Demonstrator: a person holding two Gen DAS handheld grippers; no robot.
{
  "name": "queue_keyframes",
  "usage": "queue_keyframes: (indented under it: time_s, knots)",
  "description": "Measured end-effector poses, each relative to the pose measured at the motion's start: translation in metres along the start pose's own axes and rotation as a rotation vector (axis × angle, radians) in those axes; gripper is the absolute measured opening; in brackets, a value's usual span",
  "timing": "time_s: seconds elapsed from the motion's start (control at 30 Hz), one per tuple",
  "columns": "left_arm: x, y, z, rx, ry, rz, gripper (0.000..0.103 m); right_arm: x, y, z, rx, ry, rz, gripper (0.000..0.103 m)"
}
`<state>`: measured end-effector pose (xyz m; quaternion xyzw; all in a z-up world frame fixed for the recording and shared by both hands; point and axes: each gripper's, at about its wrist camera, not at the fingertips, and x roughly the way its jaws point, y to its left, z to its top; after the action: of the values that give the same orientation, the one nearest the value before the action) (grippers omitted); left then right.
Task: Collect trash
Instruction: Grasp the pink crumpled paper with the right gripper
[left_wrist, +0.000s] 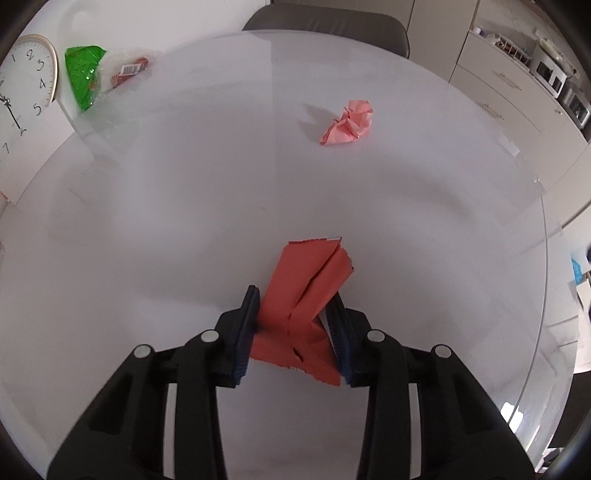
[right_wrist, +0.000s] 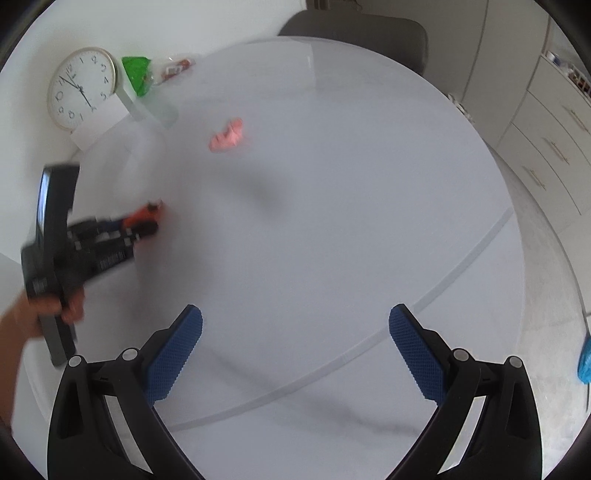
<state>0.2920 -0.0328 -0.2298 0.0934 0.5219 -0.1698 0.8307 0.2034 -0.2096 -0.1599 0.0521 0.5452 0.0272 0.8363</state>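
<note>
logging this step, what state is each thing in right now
left gripper: fingers shut on the red paper
red paper: creased, torn, gripped
right gripper: open, empty
pink paper: crumpled, lying loose on the table
green wrapper: crumpled, at the table's far edge

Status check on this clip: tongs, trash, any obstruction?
Left tongs clamped on torn red paper scrap. Right tongs open, empty. Crumpled pink paper ball loose on round white table. Nothing in the way.

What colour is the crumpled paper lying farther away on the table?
Light pink. The crumpled paper shows best in the left wrist view, lying apart on the white table.
</note>
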Motion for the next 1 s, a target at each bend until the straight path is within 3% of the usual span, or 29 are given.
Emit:
queue_keyframes:
  time_s: [0.2,0.33,0.47,0.6,0.73,0.8,0.83,0.9,0.93,1.0]
  knots:
    - [-0.01,0.005,-0.007,-0.052,-0.018,0.017,0.036,0.032,0.042,0.055,-0.017,-0.027,0.08,0.1]
    - [-0.032,0.017,-0.015,-0.106,-0.042,0.028,0.036,0.068,0.082,0.097,-0.065,-0.024,0.078,0.1]
    - [-0.052,0.027,-0.031,-0.14,-0.062,0.065,0.036,0.11,0.122,0.134,-0.133,-0.006,0.033,0.1]
    - [-0.067,0.042,-0.05,-0.196,-0.063,0.082,0.036,0.136,0.139,0.15,-0.183,0.006,-0.022,0.093]
    - [-0.076,0.053,-0.067,-0.249,-0.058,0.089,0.036,0.145,0.141,0.153,-0.199,0.027,-0.048,0.074]
    - [-0.077,0.055,-0.072,-0.265,-0.05,0.081,0.036,0.142,0.143,0.154,-0.213,0.006,-0.059,0.058]
    - [-0.077,0.056,-0.074,-0.269,-0.048,0.081,0.036,0.139,0.144,0.154,-0.219,-0.001,-0.053,0.043]
    - [-0.079,0.056,-0.079,-0.275,-0.044,0.086,0.036,0.135,0.145,0.153,-0.224,0.003,-0.055,0.028]
    - [-0.081,0.055,-0.081,-0.275,-0.043,0.088,0.036,0.134,0.144,0.153,-0.224,0.005,-0.049,0.016]
    - [-0.083,0.054,-0.081,-0.272,-0.042,0.088,0.036,0.128,0.143,0.151,-0.215,0.0,-0.04,0.015]
